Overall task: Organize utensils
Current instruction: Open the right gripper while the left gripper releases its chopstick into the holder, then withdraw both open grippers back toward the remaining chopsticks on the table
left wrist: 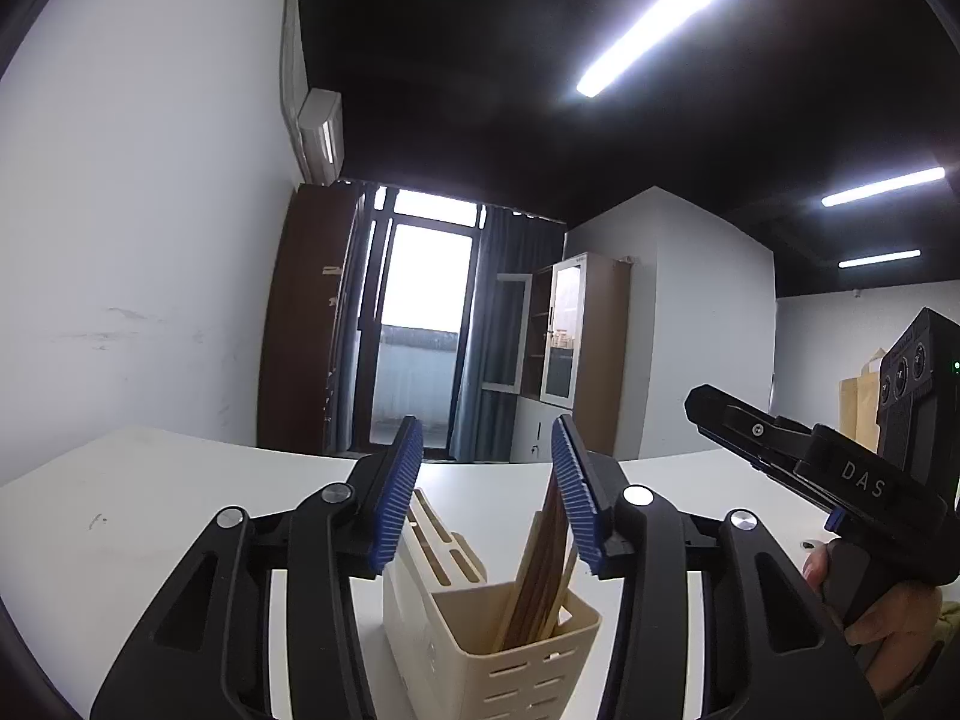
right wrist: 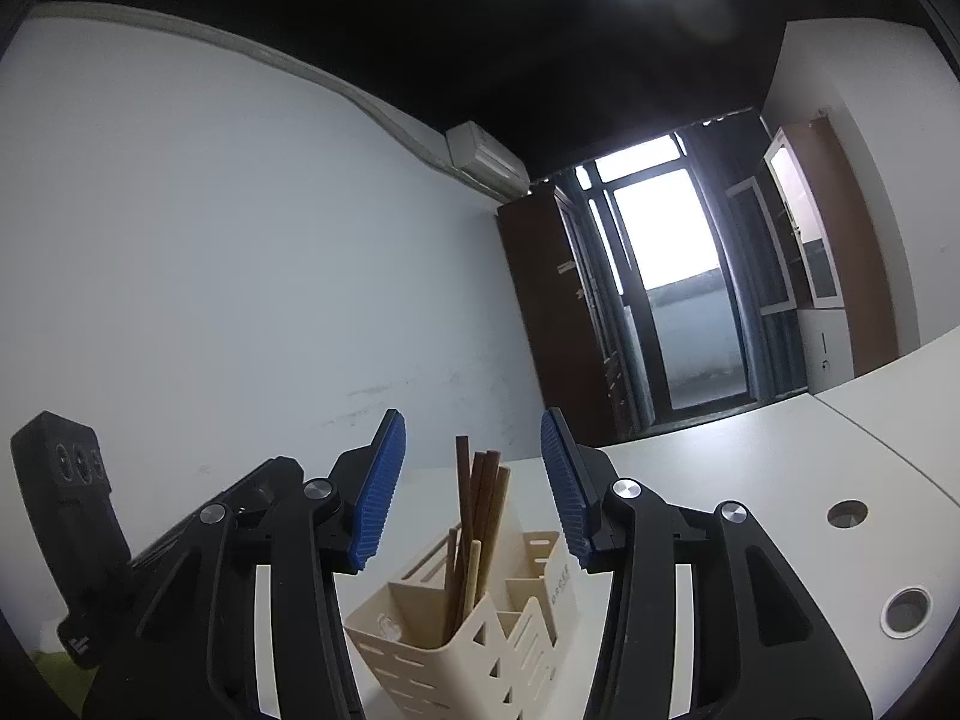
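Left wrist view: the cream holder (left wrist: 480, 630) stands on the white desk (left wrist: 150, 510), close to the near edge, right under my left hand-held gripper (left wrist: 489, 492). It has slots and small boxes so each kind of thing gets its own place. The chopsticks (left wrist: 543, 570) stand in one box. They lean toward the right side because the box is wider than they are, and the walls keep them from falling.

My left hand-held gripper is released. Its blue pads stand apart, and the tall ends of the chopsticks rise between them, close by the right pad, but I see no squeeze.

In the right wrist view the chopsticks (right wrist: 474, 516) poke up from the holder (right wrist: 480, 630) between the pads of my right hand-held gripper (right wrist: 474, 486), which is released too and touches nothing.

I think the chopsticks are already put away. A hand (left wrist: 888, 618) holds the right hand-held gripper (left wrist: 798, 444) off to the right side of the desk.
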